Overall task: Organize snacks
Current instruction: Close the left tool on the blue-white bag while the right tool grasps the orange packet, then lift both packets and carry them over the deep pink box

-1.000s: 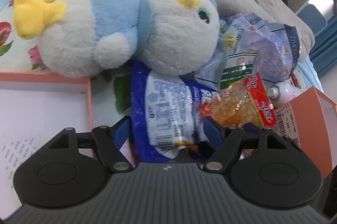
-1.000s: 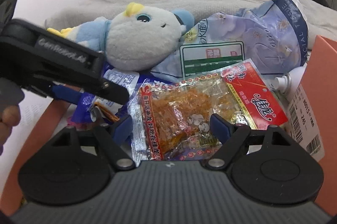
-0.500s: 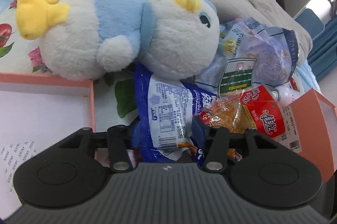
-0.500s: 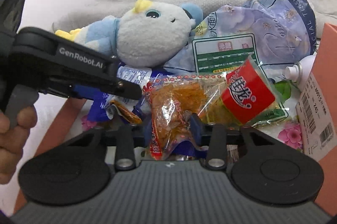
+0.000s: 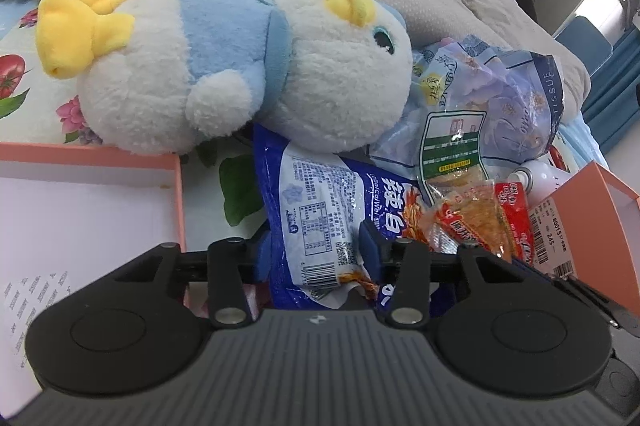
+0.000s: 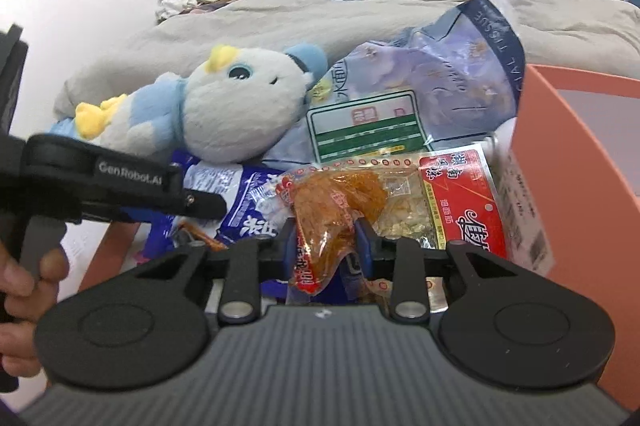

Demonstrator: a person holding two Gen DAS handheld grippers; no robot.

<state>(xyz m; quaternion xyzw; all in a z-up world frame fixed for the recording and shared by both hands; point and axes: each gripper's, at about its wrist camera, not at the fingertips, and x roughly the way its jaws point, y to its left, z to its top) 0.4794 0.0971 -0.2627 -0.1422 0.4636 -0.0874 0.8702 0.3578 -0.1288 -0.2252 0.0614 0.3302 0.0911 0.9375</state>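
A blue and white snack bag (image 5: 320,193) lies on the flowered bed sheet, its far end under a plush toy. My left gripper (image 5: 316,246) has its jaws closing; its blue pads (image 5: 370,244) pinch the bag's near end. The same bag (image 6: 240,201) and left gripper (image 6: 188,199) show at the left of the right wrist view. A clear packet of orange snack with a red label (image 6: 400,193) is crumpled between the closing jaws of my right gripper (image 6: 326,238) and raised a little. In the left wrist view this packet (image 5: 480,222) lies right of the blue bag.
A white, blue and yellow plush toy (image 5: 240,65) lies behind the snacks, a purple tissue pack (image 5: 500,97) to its right. An orange box lid (image 5: 120,161) sits at left, an orange box (image 5: 592,209) at right, a white bottle (image 5: 540,177) between. A hand (image 6: 24,286) holds the left gripper.
Both pairs of jaws have closed in from wide apart. The left pinched the blue bag. The right squeezed the orange packet, which folded and rose a little.
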